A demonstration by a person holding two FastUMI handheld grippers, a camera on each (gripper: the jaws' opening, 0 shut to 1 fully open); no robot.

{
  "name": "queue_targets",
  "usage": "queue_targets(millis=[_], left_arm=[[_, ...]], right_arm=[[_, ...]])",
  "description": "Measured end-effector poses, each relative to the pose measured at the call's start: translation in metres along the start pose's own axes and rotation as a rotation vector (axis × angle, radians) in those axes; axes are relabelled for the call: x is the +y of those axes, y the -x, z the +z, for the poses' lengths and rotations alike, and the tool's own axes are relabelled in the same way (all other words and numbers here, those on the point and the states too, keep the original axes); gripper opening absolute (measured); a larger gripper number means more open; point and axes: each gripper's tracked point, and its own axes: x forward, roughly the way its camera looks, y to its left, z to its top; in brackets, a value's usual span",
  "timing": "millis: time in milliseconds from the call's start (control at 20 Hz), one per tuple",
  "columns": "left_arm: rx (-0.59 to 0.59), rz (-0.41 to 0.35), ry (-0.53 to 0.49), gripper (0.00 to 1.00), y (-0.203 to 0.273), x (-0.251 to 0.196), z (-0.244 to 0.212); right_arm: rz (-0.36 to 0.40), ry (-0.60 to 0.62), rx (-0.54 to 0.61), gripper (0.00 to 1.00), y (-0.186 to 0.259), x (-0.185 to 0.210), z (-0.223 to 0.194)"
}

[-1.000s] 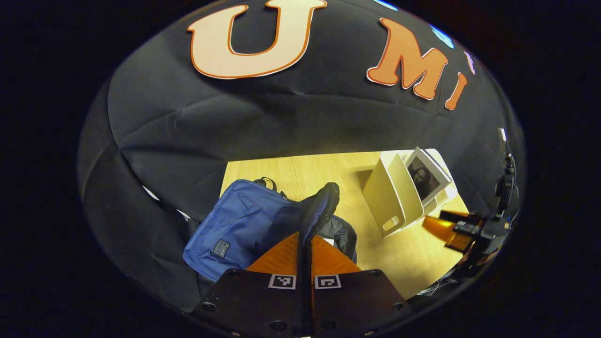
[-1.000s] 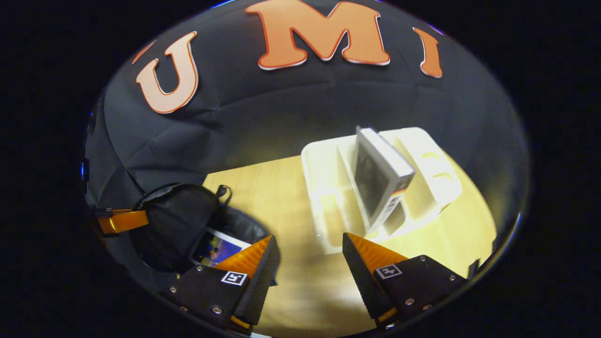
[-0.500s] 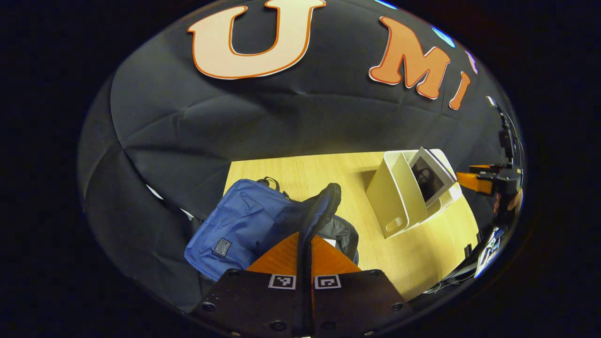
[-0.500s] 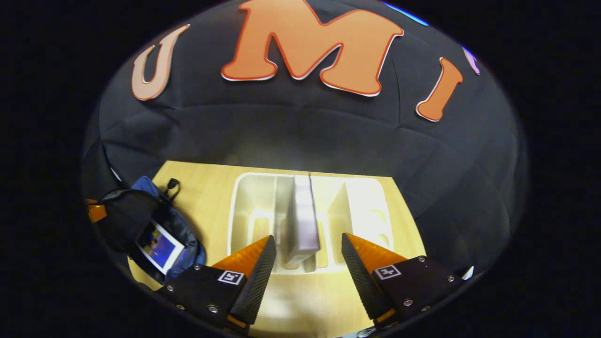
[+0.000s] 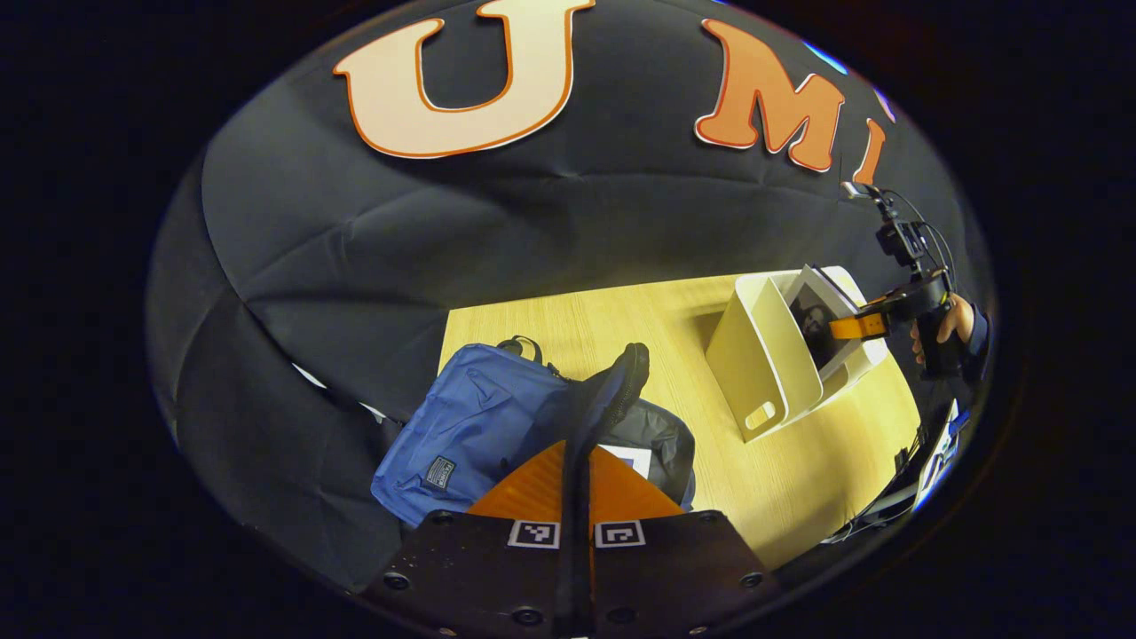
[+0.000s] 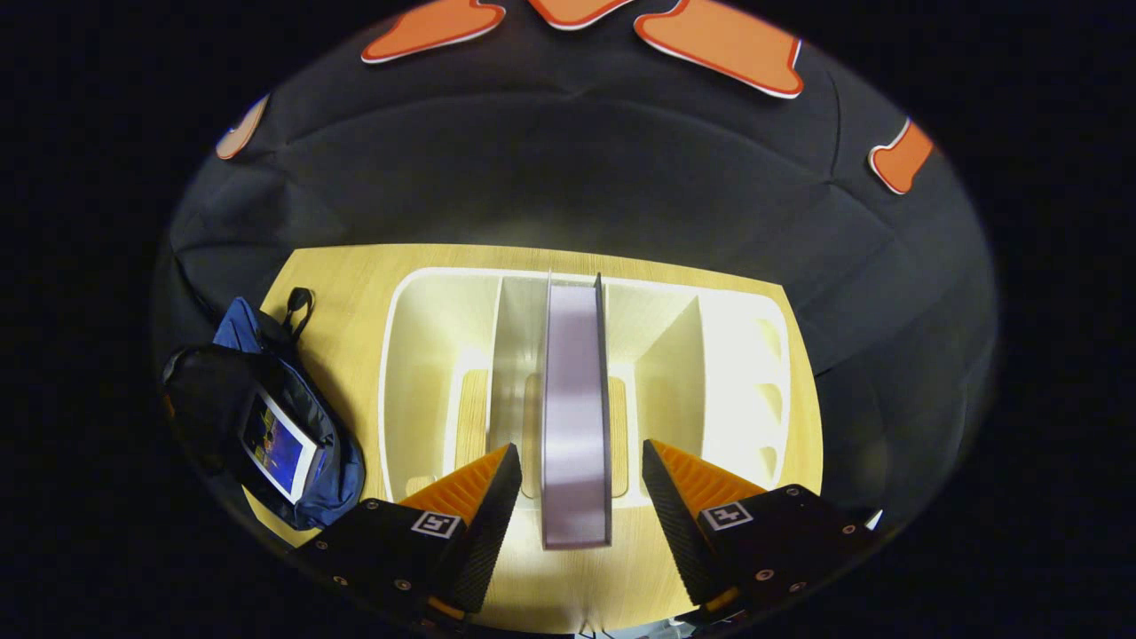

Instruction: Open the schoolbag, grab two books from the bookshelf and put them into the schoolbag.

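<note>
While the table (image 6: pixel 355 266) is stretching out beyond both pairs of fingers, a pale bookshelf (image 6: pixel 417 302) is standing on it straight ahead of the right gripper (image 6: pixel 572 484), its dividers running away from the fingers. One book (image 6: pixel 575 390) is standing upright on edge in the middle slot, its top edge pointing toward the camera and lying between the two spread fingers, which are not yet touching it. That lined-up approach looks meant to let the fingers close on the book's two covers.

Far off to the left of those fingers, the blue schoolbag (image 6: pixel 328 479) is lying open with a first book (image 6: pixel 275 441) already showing inside.

Seen along the left gripper (image 5: pixel 575 461), the fingers are pressed together, pinching the schoolbag's dark flap (image 5: pixel 612 390) and holding it lifted just beyond the fingertips. This is probably keeping the mouth open for the second book.
</note>
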Motion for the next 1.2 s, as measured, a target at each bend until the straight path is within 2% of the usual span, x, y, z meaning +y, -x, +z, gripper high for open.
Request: queue_targets(millis=[200,250,300,350,400,550,600,700,750,800,850,900,950,1200], left_arm=[[-0.001,0.012,-0.009,0.00,0.000,0.004,0.005],[0.000,0.016,-0.005,0.00,0.000,0.006,0.005],[0.000,0.016,-0.006,0.00,0.000,0.007,0.005],[0.003,0.016,-0.006,0.00,-0.001,0.008,0.004],[0.003,0.013,-0.005,0.00,-0.001,0.008,0.004],[0.004,0.012,-0.003,0.00,-0.001,0.009,0.003],[0.002,0.010,-0.001,0.00,-0.001,0.009,0.004],[0.003,0.002,0.001,0.00,-0.002,0.007,0.003],[0.005,-0.002,0.000,0.00,-0.001,0.007,0.001],[0.004,-0.002,0.002,0.00,-0.001,0.008,0.002],[0.003,-0.006,0.000,0.00,-0.001,0.007,0.002],[0.001,-0.006,0.002,0.00,-0.001,0.007,0.002],[0.001,-0.012,0.002,0.00,-0.001,0.006,0.003],[-0.003,-0.018,0.006,0.00,0.000,0.004,0.001]], right_arm=[[-0.044,0.054,0.040,0.79,-0.020,-0.006,0.003],[-0.047,0.055,0.059,0.69,-0.023,-0.006,0.001],[-0.051,0.059,0.077,0.76,-0.028,-0.006,-0.003],[-0.062,0.059,0.090,0.74,-0.032,-0.009,-0.004],[-0.048,0.043,0.093,0.68,-0.032,-0.008,-0.002],[0.025,-0.011,0.144,0.59,-0.036,0.006,-0.006],[0.062,-0.022,0.162,0.53,-0.035,0.013,-0.009],[0.074,-0.009,0.161,0.43,-0.034,0.017,-0.010],[0.078,-0.006,0.163,0.43,-0.035,0.017,-0.014],[0.085,-0.008,0.167,0.35,-0.031,0.017,-0.016],[0.093,-0.012,0.165,0.42,-0.027,0.017,-0.017],[0.097,-0.019,0.154,0.34,-0.021,0.013,-0.015],[0.104,-0.028,0.143,0.42,-0.014,0.010,-0.013],[0.203,-0.101,0.074,0.41,0.048,-0.004,-0.002]])
